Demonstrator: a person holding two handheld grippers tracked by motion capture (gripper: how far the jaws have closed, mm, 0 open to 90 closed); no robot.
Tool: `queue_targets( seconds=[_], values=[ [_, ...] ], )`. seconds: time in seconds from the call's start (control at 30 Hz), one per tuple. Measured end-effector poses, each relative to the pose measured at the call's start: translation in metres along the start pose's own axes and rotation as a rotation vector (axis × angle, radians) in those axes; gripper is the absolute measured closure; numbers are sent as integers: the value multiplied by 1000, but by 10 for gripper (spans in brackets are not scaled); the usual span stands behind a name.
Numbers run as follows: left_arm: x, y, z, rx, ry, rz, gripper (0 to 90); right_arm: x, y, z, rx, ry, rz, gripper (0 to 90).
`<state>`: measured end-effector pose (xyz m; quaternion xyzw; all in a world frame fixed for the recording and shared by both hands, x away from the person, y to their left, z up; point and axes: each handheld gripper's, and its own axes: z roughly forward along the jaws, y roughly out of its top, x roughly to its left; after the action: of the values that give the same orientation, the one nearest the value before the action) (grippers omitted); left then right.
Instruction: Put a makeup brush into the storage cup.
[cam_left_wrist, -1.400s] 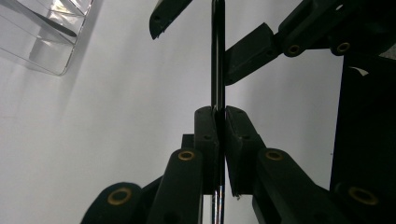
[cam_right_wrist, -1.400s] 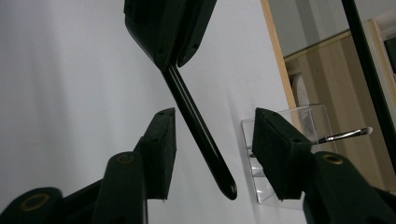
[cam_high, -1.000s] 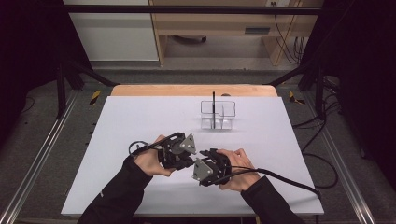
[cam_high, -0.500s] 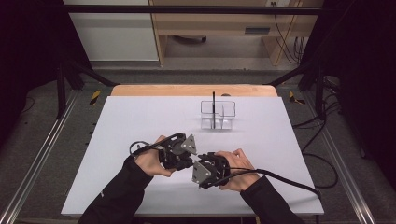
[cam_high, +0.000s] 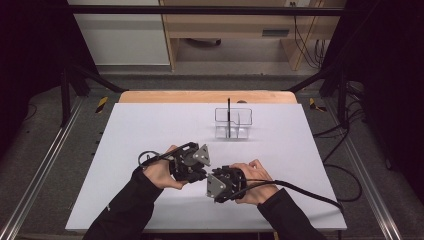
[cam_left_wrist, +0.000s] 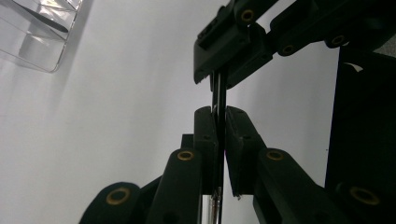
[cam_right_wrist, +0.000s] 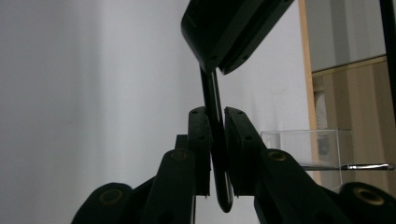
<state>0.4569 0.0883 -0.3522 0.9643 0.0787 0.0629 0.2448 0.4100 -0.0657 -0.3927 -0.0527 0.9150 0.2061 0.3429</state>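
Pen (cam_left_wrist: 219, 100) pinched between both grippers, hands close together, jaws facing inward

A slim black pen (cam_right_wrist: 215, 140), or what looks like one in this dim close view, hangs clear of the white table (cam_high: 150, 130), pinched at both ends, its barrel straight between them.

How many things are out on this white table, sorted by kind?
Black pen: 2 (held between both tools, standing in the box)
Clear box: 1
Hand-held tool: 2 (left, right)
Total: 5
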Motion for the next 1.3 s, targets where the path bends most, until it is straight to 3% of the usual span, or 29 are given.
queue_targets(
  seconds=[0.27, 0.37, 0.57, 1.03, 1.3],
  values=[
    [3, -3, -5, -34, 10, -3, 804, -1, 0, 0, -10, 24, 11, 841],
    [4, -4, -7, -50, 19, -8, 749, -3, -1, -1, -11, 25, 17, 841],
    [7, -8, -14, -93, 78, -26, 600, -5, -2, -1, -5, 32, 42, 841],
    [19, -34, -34, -263, 180, -150, 410, -16, -8, 2, 13, 26, 106, 841],
    [21, -46, -35, -304, 231, -199, 305, -21, -12, 3, 27, 19, 139, 841]
  ],
)
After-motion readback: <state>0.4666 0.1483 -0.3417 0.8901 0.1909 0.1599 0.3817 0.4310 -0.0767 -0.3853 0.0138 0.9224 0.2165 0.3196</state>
